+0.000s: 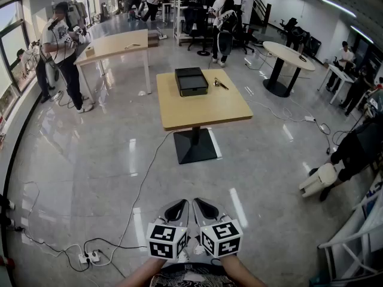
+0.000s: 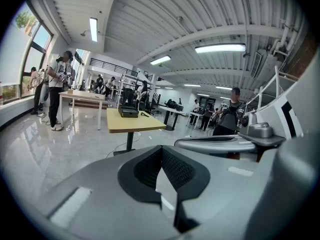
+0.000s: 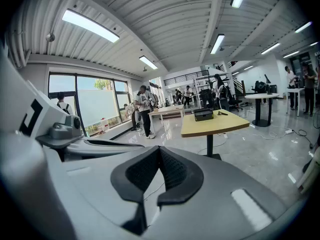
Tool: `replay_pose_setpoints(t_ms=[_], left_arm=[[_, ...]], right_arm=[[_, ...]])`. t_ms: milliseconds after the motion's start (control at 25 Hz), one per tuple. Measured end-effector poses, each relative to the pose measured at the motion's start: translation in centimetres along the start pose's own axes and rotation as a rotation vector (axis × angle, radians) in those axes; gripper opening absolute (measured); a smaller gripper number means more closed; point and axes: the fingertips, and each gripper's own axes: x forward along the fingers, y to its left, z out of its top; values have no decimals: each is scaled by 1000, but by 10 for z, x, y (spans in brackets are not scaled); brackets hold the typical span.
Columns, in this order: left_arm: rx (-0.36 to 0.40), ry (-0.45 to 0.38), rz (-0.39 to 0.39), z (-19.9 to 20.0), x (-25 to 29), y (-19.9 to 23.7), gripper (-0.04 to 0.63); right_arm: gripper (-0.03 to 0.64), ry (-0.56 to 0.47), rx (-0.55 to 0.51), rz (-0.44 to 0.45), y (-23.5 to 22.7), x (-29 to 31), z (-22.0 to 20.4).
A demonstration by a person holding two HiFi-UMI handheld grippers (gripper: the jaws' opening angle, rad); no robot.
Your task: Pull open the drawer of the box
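Surveying the lot from a standing start: I judge the task not begun, with everything still to do.

1. Floor [image 1: 90, 178]: glossy grey. A broad stretch of it lies between me and the work. A cable [image 1: 143, 178] trails across it from the desk's foot towards a power strip [image 1: 90, 257] near my side.
2. Desk [image 1: 200, 112]: square, yellow-topped, on a single dark pedestal, well apart from both grippers. Closing that gap is the first thing left to do.
3. Box [image 1: 191, 81]: black and low, sitting towards the far edge of the desk. No drawer stands out from it on any side I can see, so I take it as unopened.
4. Left gripper [image 1: 178, 207]: held low and close to the body. Its jaws are clenched tip to tip, with nothing between them.
5. Right gripper [image 1: 204, 207]: just beside the left one. Its jaws are likewise pressed together and empty.
6. Small dark item [image 1: 221, 85]: lies on the desk just right of the box. It is too small to identify.

Not legible: the drawer's front, its handle and which way it slides, since the box is too distant in all three views. My forearms are cut off at the head view's lower edge. Other people and desks stand further back, apart from the work.
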Motion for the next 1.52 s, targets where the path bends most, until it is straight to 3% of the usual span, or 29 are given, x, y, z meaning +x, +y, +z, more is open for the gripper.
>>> replay_pose_setpoints(t_ms=[240, 560, 720, 920, 1280, 1520], left_arm=[[8, 0, -3, -14, 9, 11, 12], [-1, 10, -40, 10, 28, 35, 12], [1, 19, -51, 20, 54, 29, 12], [1, 26, -53, 35, 99, 58, 12], [0, 32, -26, 79, 244, 91, 12], [4, 36, -2, 146, 391, 95, 12]], right_arm=[[6, 3, -4, -6, -3, 12, -15], [6, 19, -10, -39, -6, 43, 6], [6, 23, -5, -49, -32, 50, 15], [6, 24, 5, -46, -60, 98, 29], [6, 31, -7, -20, -176, 193, 67], [6, 36, -8, 7, -307, 262, 128]])
